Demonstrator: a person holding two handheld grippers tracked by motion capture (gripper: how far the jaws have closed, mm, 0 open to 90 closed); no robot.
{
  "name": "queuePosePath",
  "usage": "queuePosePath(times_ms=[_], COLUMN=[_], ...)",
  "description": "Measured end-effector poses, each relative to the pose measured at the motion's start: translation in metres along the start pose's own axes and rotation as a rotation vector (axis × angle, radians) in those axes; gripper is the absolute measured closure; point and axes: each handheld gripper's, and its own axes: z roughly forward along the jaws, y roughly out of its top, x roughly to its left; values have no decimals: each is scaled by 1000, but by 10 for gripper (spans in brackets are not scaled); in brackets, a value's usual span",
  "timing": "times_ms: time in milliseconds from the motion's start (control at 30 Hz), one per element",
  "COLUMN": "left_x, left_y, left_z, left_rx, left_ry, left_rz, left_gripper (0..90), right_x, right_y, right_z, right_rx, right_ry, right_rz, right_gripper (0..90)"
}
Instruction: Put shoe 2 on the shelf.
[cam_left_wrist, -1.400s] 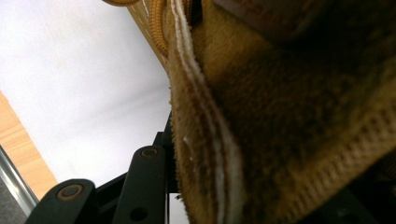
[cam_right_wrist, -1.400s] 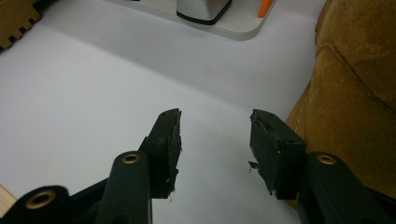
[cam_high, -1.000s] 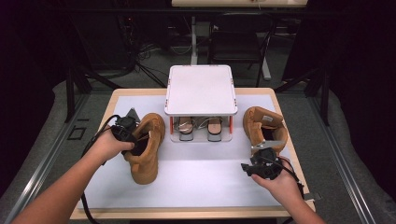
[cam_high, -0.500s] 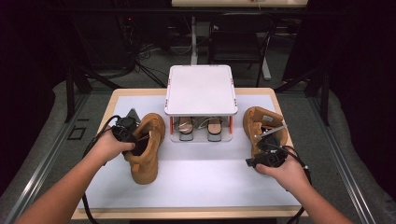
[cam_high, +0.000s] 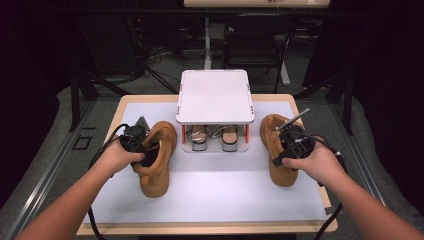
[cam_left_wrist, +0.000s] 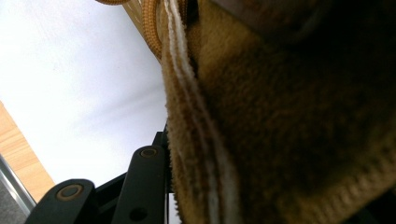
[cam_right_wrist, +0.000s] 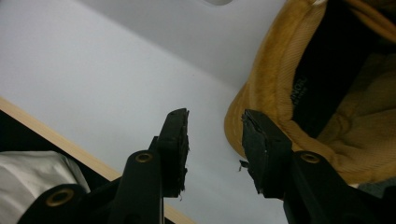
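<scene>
The left gripper clamps the collar of the left boot, whose suede wall lies against its fingers. The right gripper has just been closing; nothing sits between its fingers, and the right boot stands just beside the outer one. Judged step: second pickup. Next move: straddle that collar, then close

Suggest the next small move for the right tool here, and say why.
Probably ease the right tool sideways onto the collar of the right boot and close. Its jaws have just been closing, yet nothing sits between them; the collar lies just beside one jaw. The left tool already grips the left boot.
</scene>
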Motion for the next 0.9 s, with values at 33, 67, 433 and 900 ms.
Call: queuePosePath(times_ms=[33,67,433,900], left_x=[0,0,-1,-1], left_y=[0,0,1,1], left_z=[0,0,0,0], left_rx=[-1,-1,2,4], left_ry=[2,2,8,7], left_rz=[2,2,5,8], left_gripper=[650,650,649,648], right_x=[0,-1,-7,-17], right_y=[4,6,36,43], right_z=[-4,-6,-12,29], right_rx=[10,18,78,134], right_ry=[3,-14,-86,-92], right_rz=[2,0,27,88], right_gripper=[611,611,603,661])
